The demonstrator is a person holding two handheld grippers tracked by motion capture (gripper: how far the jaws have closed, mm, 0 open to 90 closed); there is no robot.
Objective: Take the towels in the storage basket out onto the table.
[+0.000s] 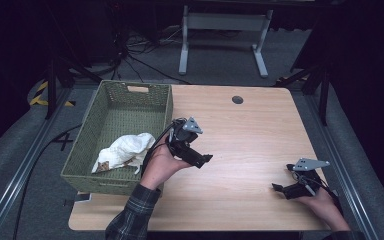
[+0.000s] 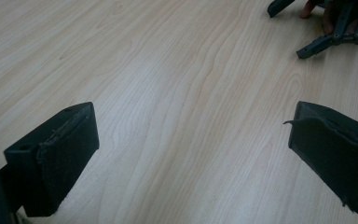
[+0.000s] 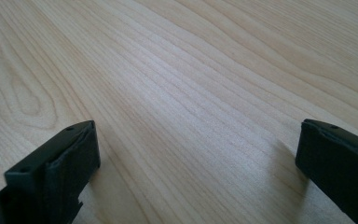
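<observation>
The left gripper (image 1: 206,159), jaws spread wide and empty, is held over the bare wood just beside the green woven basket (image 1: 111,102) at the left edge of the light wooden bench (image 1: 245,145). The right gripper (image 1: 279,188), likewise spread and empty, rests near the front right corner. A crumpled white cloth (image 1: 125,151) lies in the basket's near end.

One basket (image 1: 111,131); one white cloth (image 1: 125,150); two grippers; one table (image 1: 250,145)
</observation>
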